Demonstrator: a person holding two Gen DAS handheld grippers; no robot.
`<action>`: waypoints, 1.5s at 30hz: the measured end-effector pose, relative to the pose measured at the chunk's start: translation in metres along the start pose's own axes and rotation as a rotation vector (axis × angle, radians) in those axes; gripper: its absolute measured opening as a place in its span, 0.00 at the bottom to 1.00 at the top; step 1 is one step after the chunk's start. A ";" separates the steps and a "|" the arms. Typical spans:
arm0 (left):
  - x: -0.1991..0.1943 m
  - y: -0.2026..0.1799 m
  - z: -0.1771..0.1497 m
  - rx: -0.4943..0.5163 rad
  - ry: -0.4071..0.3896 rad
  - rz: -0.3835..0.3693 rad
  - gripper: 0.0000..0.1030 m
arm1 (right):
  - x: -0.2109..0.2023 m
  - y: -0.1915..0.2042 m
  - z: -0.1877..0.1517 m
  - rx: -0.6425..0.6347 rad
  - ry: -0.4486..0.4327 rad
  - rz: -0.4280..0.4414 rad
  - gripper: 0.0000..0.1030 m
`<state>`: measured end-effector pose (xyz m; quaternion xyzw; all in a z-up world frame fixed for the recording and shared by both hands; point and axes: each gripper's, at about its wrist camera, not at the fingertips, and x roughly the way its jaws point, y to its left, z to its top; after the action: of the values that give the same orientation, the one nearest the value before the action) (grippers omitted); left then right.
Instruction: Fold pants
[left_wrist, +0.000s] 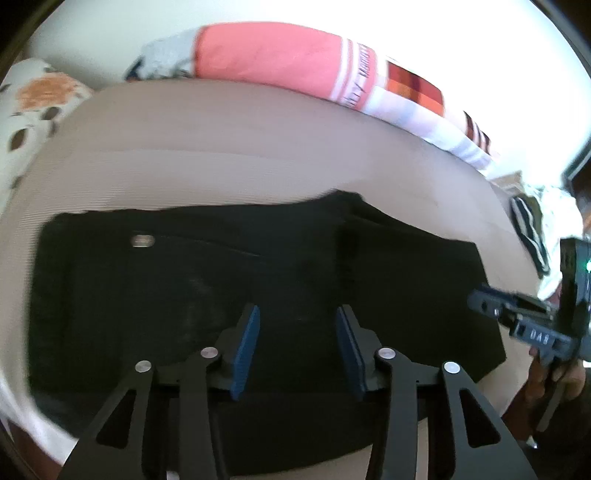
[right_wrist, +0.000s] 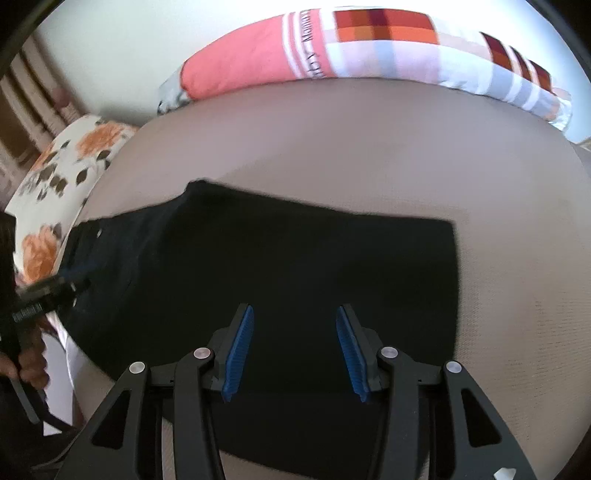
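Surface: tan bed cover (right_wrist: 369, 147), faintly ribbed, flat enough to fold on.
Left gripper (left_wrist: 295, 347): released, blue pads apart, nothing between them; hovers over the near part of the pants.
Right gripper (right_wrist: 294, 350): released too, pads apart and empty, above the dark cloth; a hand (left_wrist: 554, 373) holds its handle at the frame edge in the left view.
Pants (left_wrist: 240, 288): black, spread across the near half of the bed, already doubled into a rough rectangle; a layered step shows toward the right end, small metal button (left_wrist: 142, 240) near the far left corner.
Handling: soft, limp and light, I'd guess; heavier at the seams and waistband. It will sag and drag if lifted by one point.
Where to grip: probably pinch both layers at the corners of one short end, one gripper each, then carry that end over.
Risk: top layer may slide off the lower one.
Far side: pink and checked pillow (right_wrist: 295, 55) against the wall, floral pillow (right_wrist: 74, 158) at left.
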<state>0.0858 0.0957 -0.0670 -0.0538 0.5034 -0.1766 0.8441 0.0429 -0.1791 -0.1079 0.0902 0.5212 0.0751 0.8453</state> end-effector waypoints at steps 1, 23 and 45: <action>-0.006 0.005 0.000 -0.005 -0.002 0.011 0.47 | 0.002 0.003 -0.002 -0.008 0.009 0.003 0.43; -0.066 0.180 -0.015 -0.212 0.029 0.096 0.59 | 0.043 0.120 -0.028 -0.158 0.226 0.176 0.45; 0.005 0.266 0.010 -0.325 0.286 -0.506 0.59 | 0.013 0.108 0.048 0.131 0.061 0.172 0.53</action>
<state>0.1621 0.3412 -0.1377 -0.2855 0.6091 -0.3038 0.6747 0.0882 -0.0751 -0.0731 0.1873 0.5407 0.1160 0.8119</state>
